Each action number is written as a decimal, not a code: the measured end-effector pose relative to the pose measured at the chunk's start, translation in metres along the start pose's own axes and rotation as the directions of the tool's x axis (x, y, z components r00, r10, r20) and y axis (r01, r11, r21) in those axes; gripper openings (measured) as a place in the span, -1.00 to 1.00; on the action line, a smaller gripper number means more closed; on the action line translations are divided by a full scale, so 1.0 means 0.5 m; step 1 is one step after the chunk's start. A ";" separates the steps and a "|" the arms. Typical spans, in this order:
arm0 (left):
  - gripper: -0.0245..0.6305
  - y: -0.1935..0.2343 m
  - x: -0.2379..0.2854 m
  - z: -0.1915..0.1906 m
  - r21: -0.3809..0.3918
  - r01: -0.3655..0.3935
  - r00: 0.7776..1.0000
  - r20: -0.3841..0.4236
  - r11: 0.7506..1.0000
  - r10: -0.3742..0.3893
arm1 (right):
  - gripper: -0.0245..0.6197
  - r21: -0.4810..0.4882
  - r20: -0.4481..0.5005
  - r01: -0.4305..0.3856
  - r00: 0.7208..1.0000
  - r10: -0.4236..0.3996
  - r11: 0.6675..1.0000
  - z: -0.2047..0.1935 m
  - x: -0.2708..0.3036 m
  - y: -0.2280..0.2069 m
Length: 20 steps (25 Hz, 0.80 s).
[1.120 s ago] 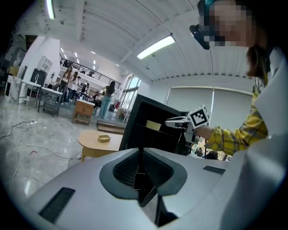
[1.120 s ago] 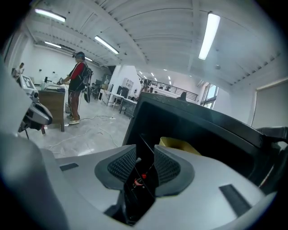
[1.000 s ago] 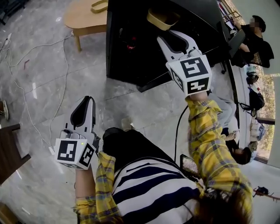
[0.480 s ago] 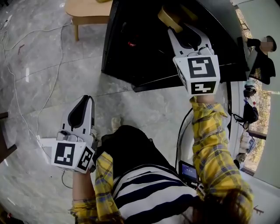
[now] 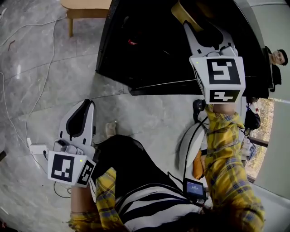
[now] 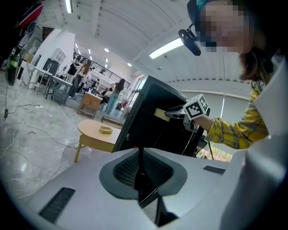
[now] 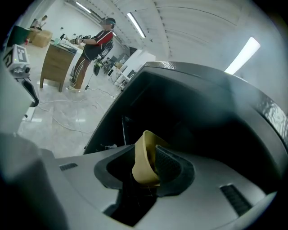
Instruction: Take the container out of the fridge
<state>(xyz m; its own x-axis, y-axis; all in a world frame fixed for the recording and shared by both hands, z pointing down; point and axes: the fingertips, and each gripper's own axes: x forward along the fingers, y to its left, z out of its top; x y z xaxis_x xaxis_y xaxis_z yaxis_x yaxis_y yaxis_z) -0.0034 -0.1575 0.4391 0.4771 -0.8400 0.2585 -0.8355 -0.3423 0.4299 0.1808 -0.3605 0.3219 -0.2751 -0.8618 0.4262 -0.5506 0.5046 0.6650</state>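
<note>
A pale yellow container (image 5: 181, 11) sits inside the open black fridge (image 5: 149, 54). My right gripper (image 5: 202, 28) reaches into the fridge at the container. In the right gripper view the container's thin rim (image 7: 145, 143) stands between the jaws of my right gripper (image 7: 146, 165). They are opening, with a dark gap on the rim's left side. My left gripper (image 5: 85, 106) hangs low at the left over the floor, shut and empty. In the left gripper view its jaws meet, and the right gripper (image 6: 194, 109) shows at the container (image 6: 161, 113).
A round wooden table (image 5: 84, 5) stands left of the fridge. Cables (image 5: 27, 104) and a power strip (image 5: 36, 148) lie on the marble floor at the left. People (image 5: 276, 56) are at the right behind the fridge. A person (image 7: 96, 45) stands by a wooden cabinet (image 7: 56, 63).
My right gripper has moved forward into the fridge, from short of the container to having its rim between the jaws. The left gripper has stayed low at the left.
</note>
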 end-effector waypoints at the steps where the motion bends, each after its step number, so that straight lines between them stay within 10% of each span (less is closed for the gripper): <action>1: -0.86 -0.001 0.006 -0.006 -0.003 0.004 1.000 -0.001 1.000 -0.004 | -0.52 -0.011 -0.011 -0.002 1.000 0.002 1.000 -0.003 0.003 -0.002; 20: -0.86 0.020 0.059 -0.023 -0.043 0.021 1.000 -0.008 0.999 -0.021 | -0.75 -0.081 -0.136 -0.208 0.971 0.195 0.975 -0.017 0.047 0.008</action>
<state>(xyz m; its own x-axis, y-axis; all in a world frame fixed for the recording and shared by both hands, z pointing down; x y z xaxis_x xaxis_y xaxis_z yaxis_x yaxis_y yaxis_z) 0.0055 -0.1806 0.4611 0.4968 -0.8291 0.2565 -0.8130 -0.3412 0.4718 0.1788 -0.3783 0.3402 -0.2678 -0.7314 0.6272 -0.4157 0.6750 0.6096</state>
